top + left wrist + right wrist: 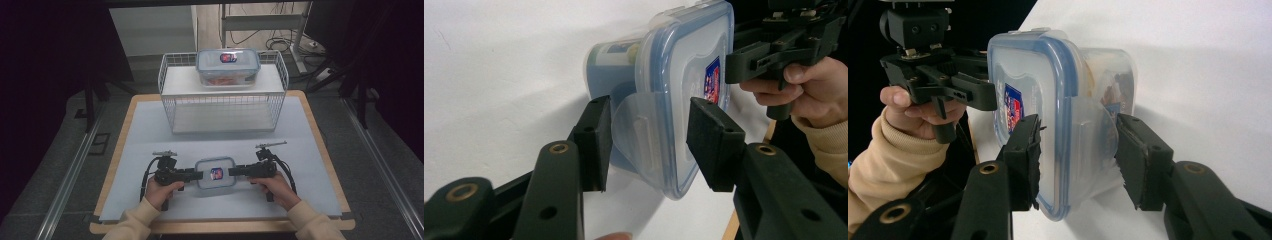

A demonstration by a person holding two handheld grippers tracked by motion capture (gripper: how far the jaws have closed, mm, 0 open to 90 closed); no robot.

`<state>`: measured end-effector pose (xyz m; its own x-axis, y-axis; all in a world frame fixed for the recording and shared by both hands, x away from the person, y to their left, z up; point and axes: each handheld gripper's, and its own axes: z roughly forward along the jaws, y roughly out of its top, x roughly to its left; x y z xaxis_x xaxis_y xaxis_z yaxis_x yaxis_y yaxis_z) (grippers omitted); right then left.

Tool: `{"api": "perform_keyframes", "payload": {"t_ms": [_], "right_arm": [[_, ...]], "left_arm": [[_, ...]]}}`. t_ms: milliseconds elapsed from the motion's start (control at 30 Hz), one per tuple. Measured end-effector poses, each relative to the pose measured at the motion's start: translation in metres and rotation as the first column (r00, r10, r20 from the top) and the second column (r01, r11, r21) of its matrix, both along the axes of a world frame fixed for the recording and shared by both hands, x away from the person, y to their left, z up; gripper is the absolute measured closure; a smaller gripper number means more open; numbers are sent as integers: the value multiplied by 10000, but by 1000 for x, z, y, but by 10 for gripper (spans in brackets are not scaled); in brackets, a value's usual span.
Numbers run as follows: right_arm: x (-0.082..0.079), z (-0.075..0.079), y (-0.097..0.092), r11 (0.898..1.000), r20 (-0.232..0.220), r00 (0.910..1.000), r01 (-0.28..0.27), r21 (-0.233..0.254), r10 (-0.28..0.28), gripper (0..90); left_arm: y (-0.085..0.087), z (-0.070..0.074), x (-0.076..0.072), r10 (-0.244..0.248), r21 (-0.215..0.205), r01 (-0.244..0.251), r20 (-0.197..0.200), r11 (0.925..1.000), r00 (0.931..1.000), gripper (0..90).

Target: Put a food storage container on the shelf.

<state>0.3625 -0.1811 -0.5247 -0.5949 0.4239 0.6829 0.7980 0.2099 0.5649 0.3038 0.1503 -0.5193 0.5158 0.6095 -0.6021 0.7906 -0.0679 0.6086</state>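
A small clear food container with a blue-rimmed lid (215, 174) (674, 75) (1048, 75) lies on the pale mat near the front edge, between the two hands. My left gripper (199, 175) (649, 145) is at its left end, turned on its side. One pad lies on the lid, the other against the hanging latch flap (639, 135), so it is shut on that end. My right gripper (232, 171) (1075, 160) is shut on the opposite end in the same way, across lid and flap (1088, 130). Each gripper view also shows the other gripper beyond the box.
A white wire shelf rack (223, 100) stands at the back of the table. A larger lidded container (228, 66) with reddish contents sits on top of it. The pale mat (145, 130) ends in wooden table edges on all sides. Dark curtains and cables lie beyond.
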Motion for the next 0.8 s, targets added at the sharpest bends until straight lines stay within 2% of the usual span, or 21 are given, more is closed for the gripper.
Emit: {"api": "perform_keyframes", "payload": {"t_ms": [267,433,633,800], "right_arm": [[-2,1,-1,9993,-208,9991,370,111,-368,536],[-1,9,-4,9983,-74,9986,522,263,-521,537],[1,36,-8,9976,526,9966,624,295,-639,538],[4,67,-12,9961,1162,9898,777,419,-821,538]], "left_arm": [[-3,5,1,87,62,-88,95,9999,9999,536],[-4,16,3,136,-8,-136,289,9999,9995,537],[-8,39,9,85,-115,-77,712,9999,9974,538],[-12,73,17,13,-86,-1,1383,10000,9904,537]]}}
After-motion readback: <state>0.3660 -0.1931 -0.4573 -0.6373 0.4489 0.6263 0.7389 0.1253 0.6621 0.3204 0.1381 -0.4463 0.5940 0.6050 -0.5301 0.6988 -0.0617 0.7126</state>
